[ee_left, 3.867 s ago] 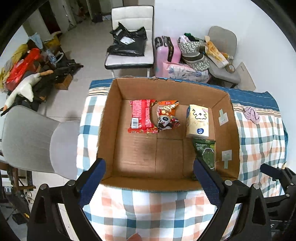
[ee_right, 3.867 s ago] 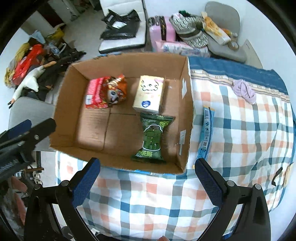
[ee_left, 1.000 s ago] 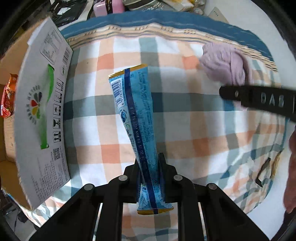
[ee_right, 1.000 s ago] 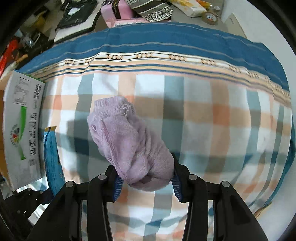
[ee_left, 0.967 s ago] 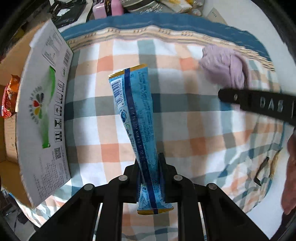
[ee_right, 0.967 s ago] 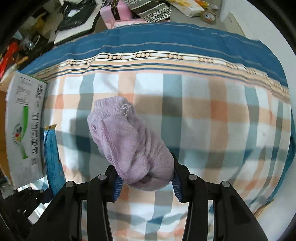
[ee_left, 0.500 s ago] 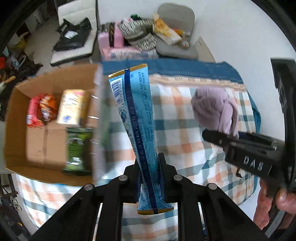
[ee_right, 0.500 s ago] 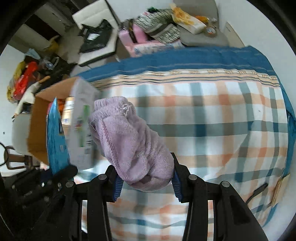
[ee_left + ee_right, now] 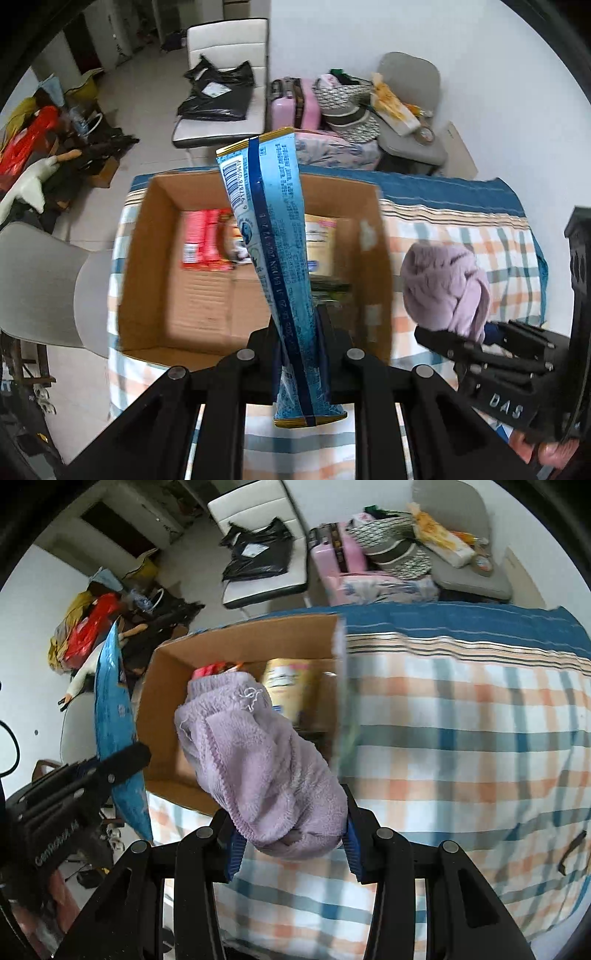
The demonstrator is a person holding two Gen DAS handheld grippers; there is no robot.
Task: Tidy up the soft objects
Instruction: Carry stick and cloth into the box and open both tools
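My left gripper (image 9: 300,334) is shut on a long blue snack packet (image 9: 275,236) and holds it upright in the air over the open cardboard box (image 9: 147,266). My right gripper (image 9: 291,834) is shut on a rolled lilac fleece cloth (image 9: 258,760), held above the checked bedspread just right of the box (image 9: 166,686). The cloth also shows in the left wrist view (image 9: 445,291), and the blue packet in the right wrist view (image 9: 110,716). Inside the box lie a red packet (image 9: 201,240), a yellow tissue pack (image 9: 321,243) and a green packet (image 9: 330,286).
The box sits on a bed with a checked cover (image 9: 461,760). A grey chair (image 9: 40,284) stands left of the bed. Behind are a white chair with black bags (image 9: 221,99), a pink suitcase (image 9: 293,105) and a cluttered grey chair (image 9: 410,122).
Both grippers have lifted their objects off the bedspread and carried them left, so the blue packet is now over the box and the cloth beside its right wall.
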